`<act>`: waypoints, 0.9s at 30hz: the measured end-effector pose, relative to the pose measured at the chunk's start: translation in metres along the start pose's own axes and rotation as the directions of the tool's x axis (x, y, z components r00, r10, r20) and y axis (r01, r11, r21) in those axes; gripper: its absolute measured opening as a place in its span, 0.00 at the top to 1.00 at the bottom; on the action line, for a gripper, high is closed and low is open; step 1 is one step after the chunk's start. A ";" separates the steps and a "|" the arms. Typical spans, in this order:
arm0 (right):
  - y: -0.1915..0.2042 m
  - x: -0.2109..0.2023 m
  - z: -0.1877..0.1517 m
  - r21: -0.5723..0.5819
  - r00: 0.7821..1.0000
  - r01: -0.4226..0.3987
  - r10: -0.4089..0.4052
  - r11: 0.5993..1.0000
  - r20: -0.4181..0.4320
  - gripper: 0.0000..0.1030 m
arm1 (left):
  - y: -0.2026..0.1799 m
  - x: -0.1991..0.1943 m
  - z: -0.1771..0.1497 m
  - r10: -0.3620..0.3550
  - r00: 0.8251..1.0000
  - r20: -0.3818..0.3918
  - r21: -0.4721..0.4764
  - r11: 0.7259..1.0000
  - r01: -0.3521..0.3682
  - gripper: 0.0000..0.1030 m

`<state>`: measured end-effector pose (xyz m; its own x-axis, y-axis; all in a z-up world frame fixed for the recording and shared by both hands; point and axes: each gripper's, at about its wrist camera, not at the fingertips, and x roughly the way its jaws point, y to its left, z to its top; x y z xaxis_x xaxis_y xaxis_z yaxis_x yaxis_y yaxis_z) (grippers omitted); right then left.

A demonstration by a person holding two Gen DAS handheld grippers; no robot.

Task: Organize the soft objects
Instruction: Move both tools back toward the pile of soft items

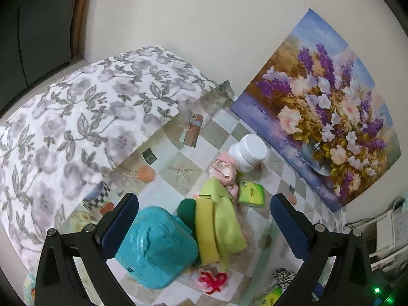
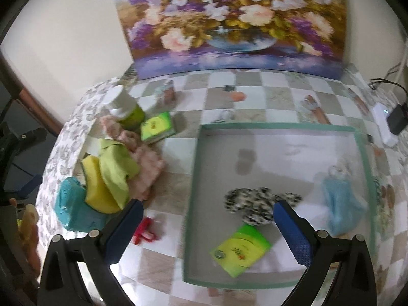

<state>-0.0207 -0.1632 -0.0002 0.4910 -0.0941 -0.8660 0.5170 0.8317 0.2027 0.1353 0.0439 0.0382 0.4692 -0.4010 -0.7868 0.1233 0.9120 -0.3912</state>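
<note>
Meanwhile, both grippers hang wide and empty: the left gripper [image 1: 204, 219] over a heap at lower centre, where a yellow sponge [image 1: 206, 232] looks light and squashy, best pinched across its edges; the right gripper [image 2: 207, 227] above the tray [image 2: 193, 204].

Left gripper [image 1: 204, 216]: I see jaws spread wide, blue pads [image 1: 127, 211] facing each other, nothing clamped between them, tilted down toward table. Black finger arms splay outward at frame bottom. Right gripper [image 2: 207, 219]: jaws also wide apart, blue textured pads [image 2: 293, 232] empty, pointing down at table. In right wrist view I catch left gripper at far left edge, raised, its blue pad visible.
</note>
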 end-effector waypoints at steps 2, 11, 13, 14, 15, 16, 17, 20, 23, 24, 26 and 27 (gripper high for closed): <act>0.007 0.005 0.003 0.000 1.000 -0.025 0.025 1.000 -0.001 0.00 | -0.002 0.006 0.002 -0.003 0.999 -0.035 0.039 0.999 0.005 0.00; 0.043 0.026 0.019 -0.033 0.992 -0.123 0.122 0.992 -0.016 0.01 | -0.011 0.035 0.005 0.061 0.991 -0.121 0.221 0.975 -0.033 0.00; 0.051 0.031 0.023 -0.055 0.992 -0.128 0.127 0.990 -0.016 0.02 | -0.016 0.042 0.005 0.074 0.988 -0.138 0.296 0.955 -0.030 0.00; 0.054 0.033 0.024 -0.062 0.991 -0.131 0.130 0.989 -0.019 0.02 | -0.018 0.045 0.005 0.078 0.986 -0.145 0.328 0.944 -0.026 0.00; 0.057 0.037 0.027 -0.072 0.990 -0.143 0.141 0.987 -0.023 0.04 | -0.020 0.048 0.005 0.075 0.985 -0.156 0.362 0.932 -0.014 0.00; 0.059 0.040 0.028 -0.073 0.989 -0.150 0.149 0.986 -0.023 0.06 | -0.022 0.050 0.006 0.064 0.982 -0.175 0.393 0.920 0.010 0.00; 0.061 0.044 0.030 -0.073 0.986 -0.163 0.162 0.984 -0.028 0.07 | -0.024 0.052 0.006 0.054 0.980 -0.192 0.415 0.909 0.031 0.00; 0.065 0.055 0.035 -0.078 0.983 -0.184 0.182 0.980 -0.035 0.10 | -0.025 0.055 0.012 0.039 0.972 -0.230 0.459 0.885 0.073 0.00; 0.070 0.063 0.038 -0.109 0.980 -0.196 0.192 0.975 -0.044 0.13 | -0.020 0.055 0.023 0.054 0.973 -0.226 0.452 0.890 0.056 0.00; 0.070 0.065 0.039 -0.113 0.978 -0.207 0.202 0.972 -0.050 0.13 | -0.018 0.055 0.027 0.065 0.971 -0.231 0.450 0.892 0.048 0.00; 0.070 0.069 0.041 -0.113 0.971 -0.239 0.234 0.964 -0.056 0.13 | -0.015 0.055 0.032 0.095 0.967 -0.236 0.460 0.887 0.025 0.00; 0.070 0.070 0.042 -0.112 0.968 -0.251 0.246 0.961 -0.058 0.13 | -0.015 0.056 0.033 0.115 0.964 -0.241 0.469 0.883 0.012 0.00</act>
<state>0.0791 -0.1345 -0.0271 0.5617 0.1450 -0.8145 0.2953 0.8845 0.3611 0.1886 0.0108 0.0154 0.2559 -0.3020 -0.9183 0.5248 0.8411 -0.1304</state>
